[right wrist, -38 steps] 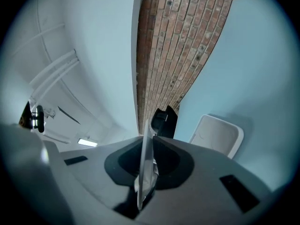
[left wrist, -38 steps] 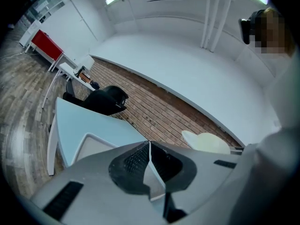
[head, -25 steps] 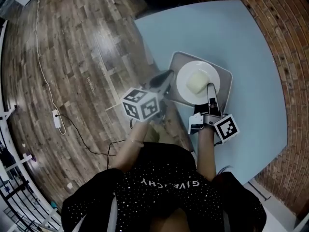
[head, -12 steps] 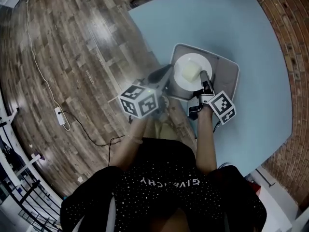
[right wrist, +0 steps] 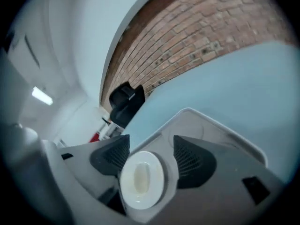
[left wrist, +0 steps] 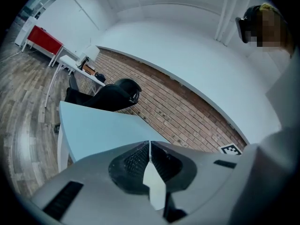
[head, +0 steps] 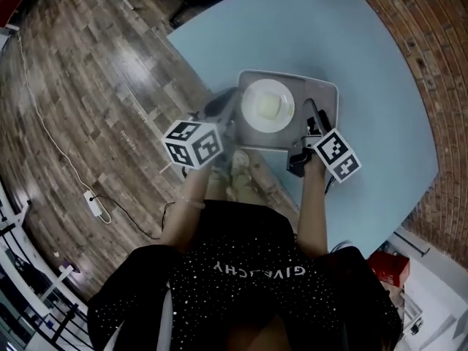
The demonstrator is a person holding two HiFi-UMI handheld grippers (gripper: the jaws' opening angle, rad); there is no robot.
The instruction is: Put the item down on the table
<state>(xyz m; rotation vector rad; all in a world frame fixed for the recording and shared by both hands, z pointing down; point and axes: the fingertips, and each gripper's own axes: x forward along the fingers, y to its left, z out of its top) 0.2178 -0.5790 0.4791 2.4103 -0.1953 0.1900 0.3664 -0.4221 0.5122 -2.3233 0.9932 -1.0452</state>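
A grey tray (head: 322,99) lies on the light blue table (head: 365,64) and carries a white plate (head: 252,115) with a pale yellow block (head: 268,107) on it. My right gripper (head: 311,117) is over the tray's right part, beside the plate, open with nothing in it. In the right gripper view, the plate (right wrist: 140,179) and tray (right wrist: 201,130) show between the parted jaws of that gripper (right wrist: 150,156). My left gripper (head: 223,106) is at the tray's left edge; in the left gripper view its (left wrist: 149,146) tips meet, shut, over the table (left wrist: 98,130).
The table's near-left edge runs just under my left gripper, with wooden floor (head: 88,86) beyond it. A cable with a power strip (head: 93,203) lies on the floor. A brick wall (head: 417,35) borders the table's far side. A black chair (left wrist: 110,95) stands at the far end.
The right gripper has come off the plate's rim and now sits to the plate's right over the tray. The whole view has shifted, and the tray lies farther from the person.
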